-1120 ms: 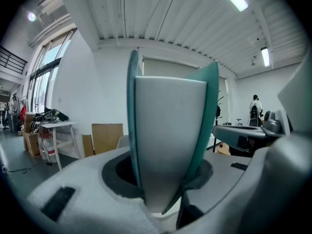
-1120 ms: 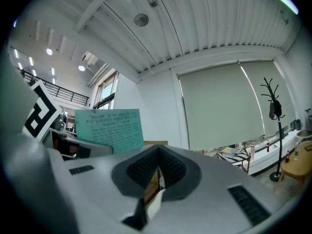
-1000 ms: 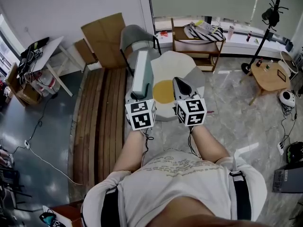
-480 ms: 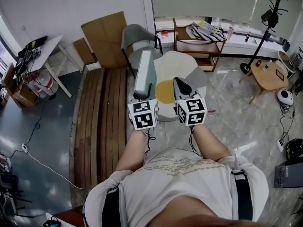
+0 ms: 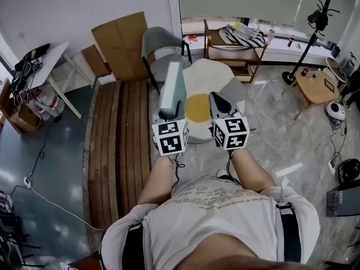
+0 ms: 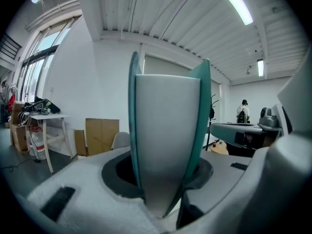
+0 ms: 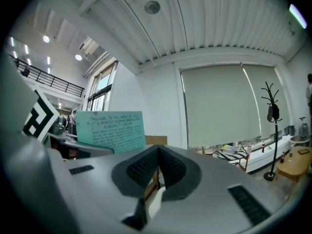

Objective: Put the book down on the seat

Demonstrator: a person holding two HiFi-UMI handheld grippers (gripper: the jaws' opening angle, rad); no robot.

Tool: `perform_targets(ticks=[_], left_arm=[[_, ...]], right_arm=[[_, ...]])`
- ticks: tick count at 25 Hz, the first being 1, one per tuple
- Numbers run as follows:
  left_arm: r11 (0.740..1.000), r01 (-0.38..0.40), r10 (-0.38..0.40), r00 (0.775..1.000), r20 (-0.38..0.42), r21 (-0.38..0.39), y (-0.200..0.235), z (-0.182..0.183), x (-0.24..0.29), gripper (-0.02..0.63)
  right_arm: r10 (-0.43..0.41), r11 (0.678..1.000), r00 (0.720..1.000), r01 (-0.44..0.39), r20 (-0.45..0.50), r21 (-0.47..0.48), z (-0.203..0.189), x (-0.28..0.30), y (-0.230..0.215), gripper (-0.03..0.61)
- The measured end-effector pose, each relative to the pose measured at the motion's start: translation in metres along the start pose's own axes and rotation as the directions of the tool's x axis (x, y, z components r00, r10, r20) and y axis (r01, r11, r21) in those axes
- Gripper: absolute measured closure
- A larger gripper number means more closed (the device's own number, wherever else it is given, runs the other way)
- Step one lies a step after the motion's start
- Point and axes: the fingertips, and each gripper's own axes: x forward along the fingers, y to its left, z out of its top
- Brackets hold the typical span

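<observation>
A teal-covered book (image 5: 171, 88) stands upright on its edge in my left gripper (image 5: 169, 112), which is shut on its lower end. In the left gripper view the book (image 6: 165, 126) fills the middle, white page block between teal covers, clamped between the pale jaws of the left gripper (image 6: 163, 182). Just beyond the grippers lies the seat (image 5: 216, 77), a white, fried-egg-shaped cushion with a yellow centre. My right gripper (image 5: 218, 103) hovers over the seat, shut with nothing in it. In the right gripper view the right gripper (image 7: 157, 172) has its dark pads together, and the book's printed cover (image 7: 111, 130) shows at left.
A slatted wooden platform (image 5: 121, 134) runs along the left of the seat. Behind it stand a grey chair (image 5: 160, 45) and cardboard sheets (image 5: 121, 41). A wooden shelf (image 5: 233, 44), a round side table (image 5: 315, 86) and a coat stand (image 5: 312, 21) are at the right.
The book has stayed upright in the left gripper, drifting slightly right. The right gripper has barely moved. The head view has shifted a little.
</observation>
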Motion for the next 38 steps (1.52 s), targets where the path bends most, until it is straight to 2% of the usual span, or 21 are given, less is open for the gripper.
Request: perform_targets(ticks=[9, 20, 25, 32, 38], left_arm=[[0.999, -0.021, 0.022, 0.999, -0.045, 0.025, 0.003, -0.005, 0.048, 0.446], [0.996, -0.073, 0.076, 0.995, -0.065, 0.047, -0.024, 0.025, 0.164, 0.446], [0.997, -0.073, 0.077, 0.992, -0.102, 0.04, -0.043, 0.028, 0.211, 0.446], [0.994, -0.096, 0.102, 0.987, -0.126, 0.046, -0.072, 0.03, 0.258, 0.446], [0.994, -0.107, 0.109, 0.981, -0.162, 0.027, -0.085, 0.024, 0.284, 0.446]], right_arm=[[0.025, 0.999, 1.0, -0.025, -0.002, 0.035, -0.012, 0.048, -0.029, 0.552], [0.068, 0.996, 0.998, -0.068, -0.001, 0.06, -0.009, 0.126, -0.136, 0.552], [0.074, 0.995, 0.997, -0.072, -0.018, 0.07, -0.014, 0.149, -0.181, 0.552], [0.094, 0.991, 0.995, -0.091, -0.03, 0.102, -0.026, 0.168, -0.242, 0.552], [0.117, 0.986, 0.992, -0.111, -0.044, 0.121, -0.035, 0.178, -0.267, 0.552]])
